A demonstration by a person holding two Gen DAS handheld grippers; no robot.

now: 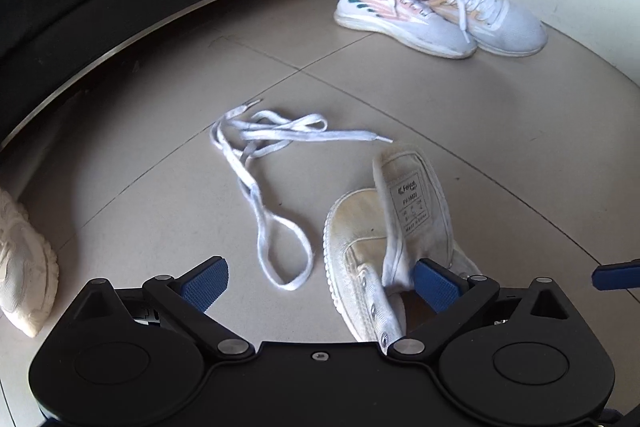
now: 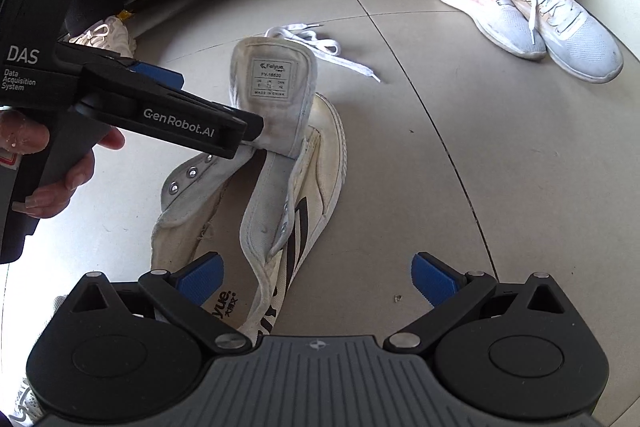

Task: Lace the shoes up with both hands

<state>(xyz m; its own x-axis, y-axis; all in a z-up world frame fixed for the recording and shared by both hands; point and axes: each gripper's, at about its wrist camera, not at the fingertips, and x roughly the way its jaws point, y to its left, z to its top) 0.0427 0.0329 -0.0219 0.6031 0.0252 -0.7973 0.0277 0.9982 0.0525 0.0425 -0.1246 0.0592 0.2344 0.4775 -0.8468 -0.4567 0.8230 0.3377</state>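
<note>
The white canvas lace-less shoe [image 2: 256,195] lies on grey floor tiles [image 1: 460,115], flat white shoelace [image 1: 260,163] beside it. Left gripper [image 1: 320,283] and right gripper [image 2: 318,277] both gape empty; left's finger could snag the tongue [image 2: 276,87].

Seated person's pastel-striped white mesh sneakers [image 1: 440,15] on grey tiled floor [image 1: 480,131]; cream knit sneaker [image 1: 24,267] at left edge.
</note>
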